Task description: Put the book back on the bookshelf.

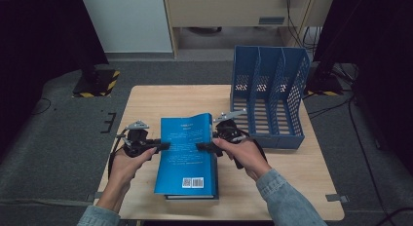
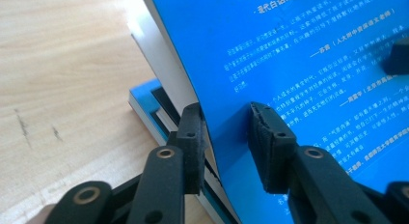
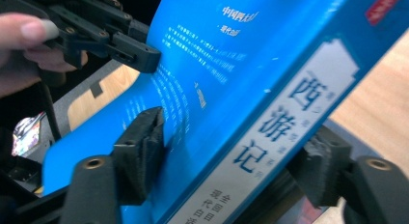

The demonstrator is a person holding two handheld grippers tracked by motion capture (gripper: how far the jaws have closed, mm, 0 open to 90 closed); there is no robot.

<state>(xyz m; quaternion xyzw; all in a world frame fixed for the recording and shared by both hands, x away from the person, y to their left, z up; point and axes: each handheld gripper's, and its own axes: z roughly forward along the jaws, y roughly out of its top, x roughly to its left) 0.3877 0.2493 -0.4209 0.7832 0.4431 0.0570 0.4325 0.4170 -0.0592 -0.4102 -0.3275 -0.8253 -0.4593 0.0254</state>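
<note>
A blue paperback book lies lengthwise on the wooden table, its near end resting on a second book and its far end raised. My left gripper grips its left edge, with the jaws above and below the cover. My right gripper is shut across the spine side. In the right gripper view the jaws straddle the white spine label, and the left gripper shows at the far edge. The lower book peeks out under the raised one.
A blue three-slot file organizer stands at the table's back right, close behind my right gripper. Bare wood lies to the left of the books. A person's forearms come in from the near edge.
</note>
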